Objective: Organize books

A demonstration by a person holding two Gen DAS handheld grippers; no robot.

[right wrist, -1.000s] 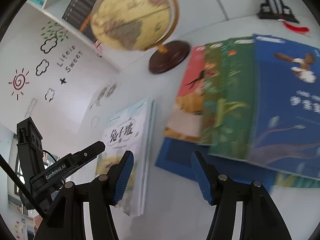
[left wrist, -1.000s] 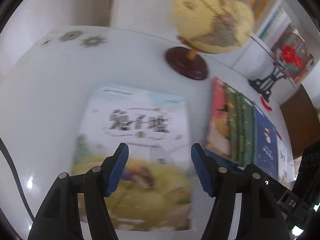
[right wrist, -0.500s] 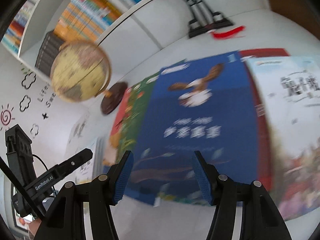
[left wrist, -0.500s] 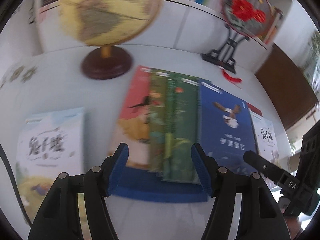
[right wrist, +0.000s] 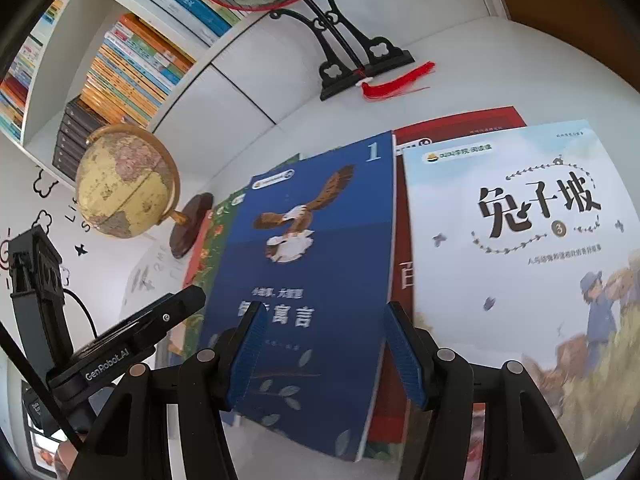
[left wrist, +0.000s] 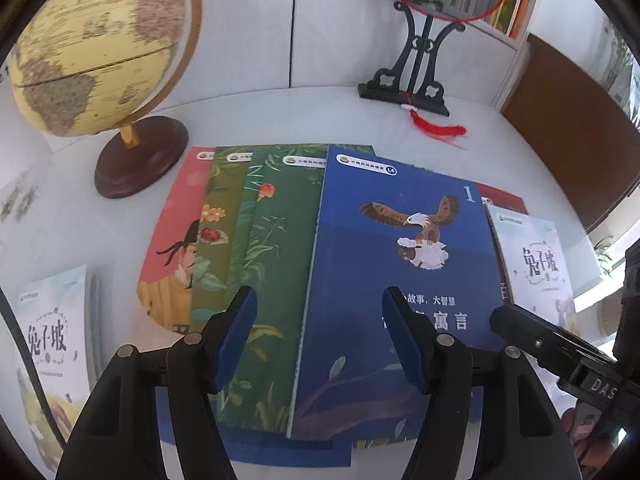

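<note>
Blue eagle book (left wrist: 400,248) atop fanned books, both grippers' fingers apart above it

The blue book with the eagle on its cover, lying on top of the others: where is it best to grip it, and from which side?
Probably the near bottom edge of the flat blue eagle-cover paperback, approached from the front. It lies flat atop the fanned books, its lower edge overhanging the layer beneath, so one finger could slip under. The open left claw and right claw both hover there.
</note>
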